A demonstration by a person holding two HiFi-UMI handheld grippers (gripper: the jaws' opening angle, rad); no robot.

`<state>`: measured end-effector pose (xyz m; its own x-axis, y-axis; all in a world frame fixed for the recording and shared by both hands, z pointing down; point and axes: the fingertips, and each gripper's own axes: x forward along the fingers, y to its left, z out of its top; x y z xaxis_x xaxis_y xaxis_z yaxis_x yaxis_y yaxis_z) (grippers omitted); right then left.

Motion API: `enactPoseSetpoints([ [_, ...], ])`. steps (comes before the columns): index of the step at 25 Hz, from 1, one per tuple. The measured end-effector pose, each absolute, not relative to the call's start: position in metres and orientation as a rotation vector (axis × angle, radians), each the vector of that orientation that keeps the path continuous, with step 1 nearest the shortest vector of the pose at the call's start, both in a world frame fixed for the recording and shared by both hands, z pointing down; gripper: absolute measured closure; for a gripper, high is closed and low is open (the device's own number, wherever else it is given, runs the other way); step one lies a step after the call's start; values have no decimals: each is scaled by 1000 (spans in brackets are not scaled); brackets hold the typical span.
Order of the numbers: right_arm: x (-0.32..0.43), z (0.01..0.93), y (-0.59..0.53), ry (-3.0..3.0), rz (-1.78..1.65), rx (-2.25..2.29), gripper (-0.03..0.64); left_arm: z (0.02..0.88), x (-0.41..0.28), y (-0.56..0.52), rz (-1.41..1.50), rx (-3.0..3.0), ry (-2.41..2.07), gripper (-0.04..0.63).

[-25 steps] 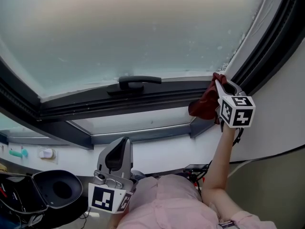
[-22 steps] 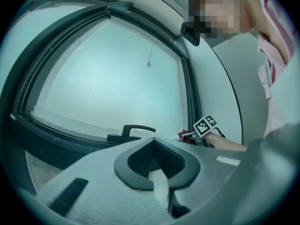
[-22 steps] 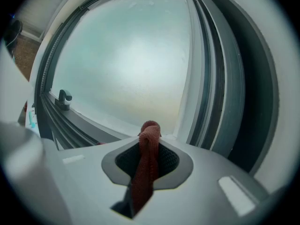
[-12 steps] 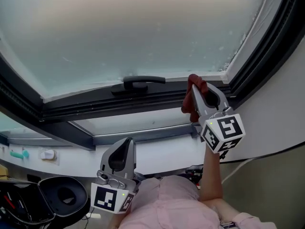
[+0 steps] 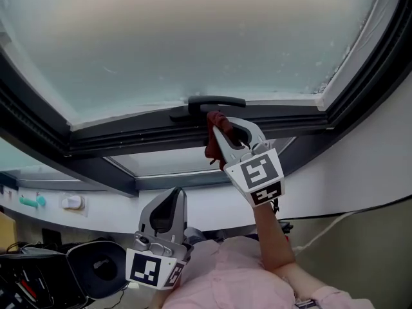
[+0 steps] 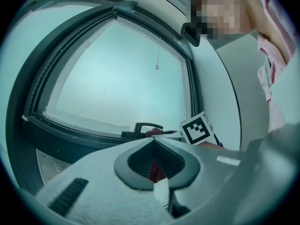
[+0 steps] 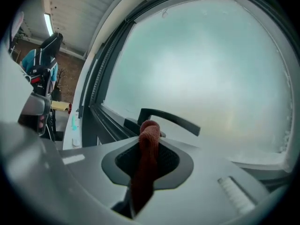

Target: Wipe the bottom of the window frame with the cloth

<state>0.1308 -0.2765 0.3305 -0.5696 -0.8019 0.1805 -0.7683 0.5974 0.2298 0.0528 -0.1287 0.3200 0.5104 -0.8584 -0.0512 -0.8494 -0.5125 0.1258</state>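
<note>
A red cloth (image 5: 213, 141) is pinched in my right gripper (image 5: 221, 132), which is shut on it and holds it against the dark bottom rail of the window frame (image 5: 129, 137), just under the black window handle (image 5: 211, 103). In the right gripper view the cloth (image 7: 146, 161) hangs between the jaws of the right gripper (image 7: 149, 146), with the handle (image 7: 169, 119) right behind it. My left gripper (image 5: 168, 201) stays low by the person's torso, jaws together and holding nothing. The left gripper view shows the left gripper (image 6: 154, 159) pointing up at the window and the right gripper's marker cube (image 6: 197, 130).
Frosted glass (image 5: 193, 37) fills the sash above the rail. The frame's dark right side (image 5: 376, 56) rises at the right edge. Under the window, a white sill (image 5: 96, 201) carries a teal item (image 5: 31, 201) and a small white item (image 5: 72, 202). A black chair (image 5: 96, 262) stands at lower left.
My right gripper has slid left along the bottom rail with the cloth, from the frame's right corner to just under the handle. The left gripper has barely moved.
</note>
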Motion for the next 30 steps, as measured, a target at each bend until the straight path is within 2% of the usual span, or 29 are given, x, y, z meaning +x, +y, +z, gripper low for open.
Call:
enactPoseSetpoints([
  [13, 132, 337, -273, -2409, -277, 1317, 566, 324, 51, -124, -173, 2668, -1445, 595],
  [30, 165, 339, -275, -2374, -205, 1373, 566, 318, 52, -104, -207, 2664, -1475, 595],
])
